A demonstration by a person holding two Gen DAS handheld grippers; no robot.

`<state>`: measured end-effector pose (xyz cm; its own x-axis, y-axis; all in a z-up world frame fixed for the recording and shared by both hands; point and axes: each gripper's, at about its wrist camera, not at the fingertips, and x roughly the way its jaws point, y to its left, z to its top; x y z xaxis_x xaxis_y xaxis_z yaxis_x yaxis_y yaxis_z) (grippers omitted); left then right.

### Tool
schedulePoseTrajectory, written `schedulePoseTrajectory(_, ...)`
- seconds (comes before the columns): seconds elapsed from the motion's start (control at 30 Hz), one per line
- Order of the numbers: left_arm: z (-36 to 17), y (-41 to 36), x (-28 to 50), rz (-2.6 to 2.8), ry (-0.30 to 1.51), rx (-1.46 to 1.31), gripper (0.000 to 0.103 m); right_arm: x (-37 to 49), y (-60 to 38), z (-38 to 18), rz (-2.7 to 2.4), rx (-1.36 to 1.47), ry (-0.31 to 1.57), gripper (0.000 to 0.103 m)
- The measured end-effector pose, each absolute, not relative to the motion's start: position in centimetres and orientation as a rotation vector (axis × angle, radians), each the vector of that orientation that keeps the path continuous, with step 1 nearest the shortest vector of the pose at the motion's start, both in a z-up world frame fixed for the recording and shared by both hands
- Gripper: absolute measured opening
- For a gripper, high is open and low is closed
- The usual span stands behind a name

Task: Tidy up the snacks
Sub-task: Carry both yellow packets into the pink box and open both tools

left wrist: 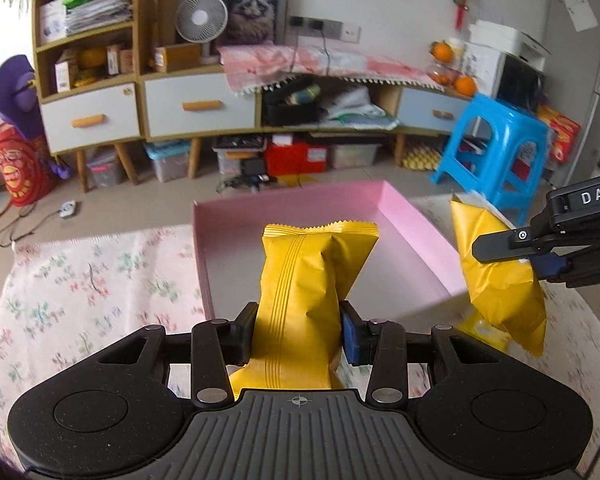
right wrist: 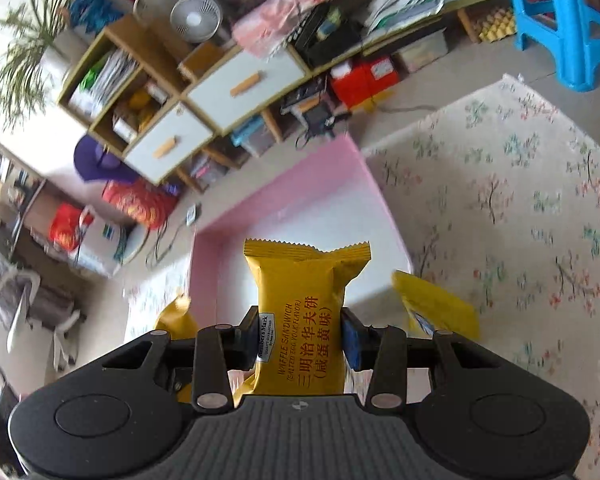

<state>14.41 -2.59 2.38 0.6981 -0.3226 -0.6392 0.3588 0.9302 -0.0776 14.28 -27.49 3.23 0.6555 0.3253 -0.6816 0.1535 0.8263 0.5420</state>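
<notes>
Holding: each tongs grips one yellow snack packet, both lifted above the bench.
Left tongs (left wrist: 300, 330): closed most of the way on a yellow packet (left wrist: 300, 300); the pads press its sides in, back seam facing the camera, crimped top edge pointing toward the pink box (left wrist: 416, 236).
Right tongs (right wrist: 300, 334): closed narrowly on a second yellow packet (right wrist: 302, 320), printed "Waffle Sandwich", pinched at its middle, clear of the cloth.
Right tongs from the left wrist view (left wrist: 512, 256): they come in from the right edge with their packet hanging just beside the box's right wall.
Pink box: an open shallow tray on the floral cloth (left wrist: 80, 300), its inside bare where visible.
Other packets: two more yellow ones lie on the cloth near the box's near wall, one at the left (right wrist: 176, 320) and one at the right (right wrist: 436, 308).
Background: blue stool (left wrist: 496, 148) on the floor beyond the bench.
</notes>
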Motion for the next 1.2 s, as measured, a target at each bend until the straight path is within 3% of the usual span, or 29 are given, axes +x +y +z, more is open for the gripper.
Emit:
schedulePoseTrajectory(0.87,-1.4,-5.2,19.7,-0.265,0.695,0.177,0.039,20.2,-27.3,0.5,0.073,0.426,0.791,0.033)
schedulePoseTrajectory(0.93,-1.4,-5.2,19.9,-0.277,0.697,0.176,0.041,20.1,-27.2,0.6,0.065,0.417,0.792,0.035)
schedulePoseTrajectory(1.07,-1.4,-4.9,20.1,-0.285,0.743,0.156,0.064,19.7,-27.0,1.2,0.056,0.415,0.774,0.062)
schedulePoseTrajectory(1.2,-0.7,-4.8,19.2,-0.284,0.725,0.188,0.077,19.2,-26.6,1.8,0.059,0.396,0.768,0.069)
